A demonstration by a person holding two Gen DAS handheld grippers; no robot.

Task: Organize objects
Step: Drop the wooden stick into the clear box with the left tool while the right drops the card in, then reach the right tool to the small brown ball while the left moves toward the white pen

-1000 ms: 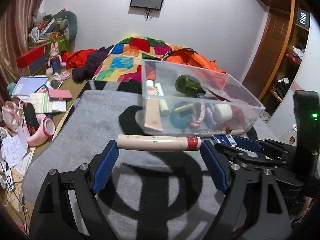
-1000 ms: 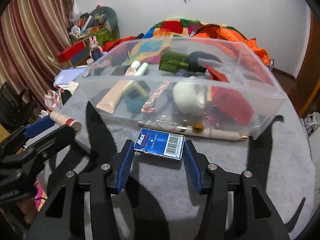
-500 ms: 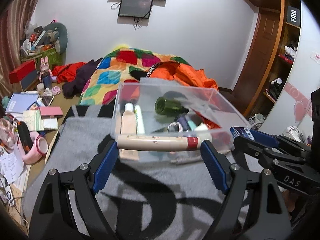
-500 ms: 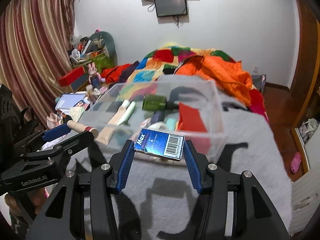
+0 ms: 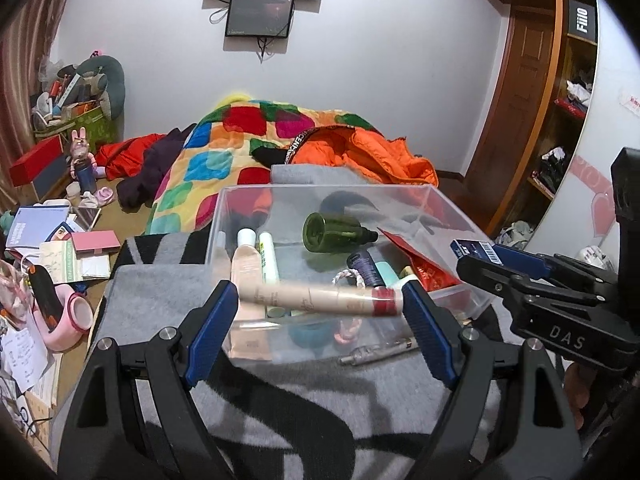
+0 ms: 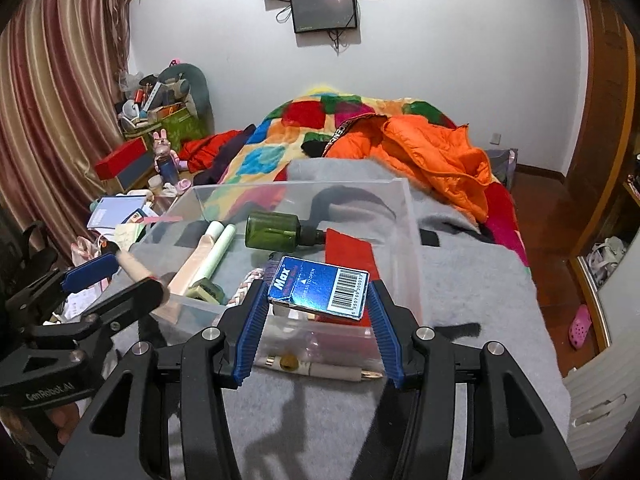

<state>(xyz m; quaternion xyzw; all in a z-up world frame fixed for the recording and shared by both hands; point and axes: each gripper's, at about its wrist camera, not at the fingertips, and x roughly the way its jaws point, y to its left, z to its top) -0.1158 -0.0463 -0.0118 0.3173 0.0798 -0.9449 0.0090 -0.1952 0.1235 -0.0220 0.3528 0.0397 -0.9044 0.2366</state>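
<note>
My left gripper (image 5: 320, 312) is shut on a long beige tube with a red band (image 5: 320, 300), held crosswise above the near wall of a clear plastic box (image 5: 452, 208). My right gripper (image 6: 318, 312) is shut on a small blue box with a barcode (image 6: 320, 286), held over the near right part of the clear box (image 6: 412, 240). Inside the box lie a green bottle (image 5: 336, 232), a pink tube (image 5: 246, 264), a pale green tube (image 5: 270, 258), a red packet (image 5: 424, 264) and a braided cord (image 6: 244, 286). The right gripper (image 5: 480, 254) shows at the right edge of the left wrist view.
The box stands on a grey blanket (image 6: 460, 320) with black markings. A pen-like tool (image 6: 340, 370) lies against the box's near wall. Behind are a patchwork quilt (image 5: 240, 140) and an orange jacket (image 6: 432, 152). Books, papers and a pink holder (image 5: 68, 316) clutter the left side.
Both grippers have risen with their loads and moved forward; the beige tube and the blue box, earlier in front of the clear box's wall, are now above its near edge.
</note>
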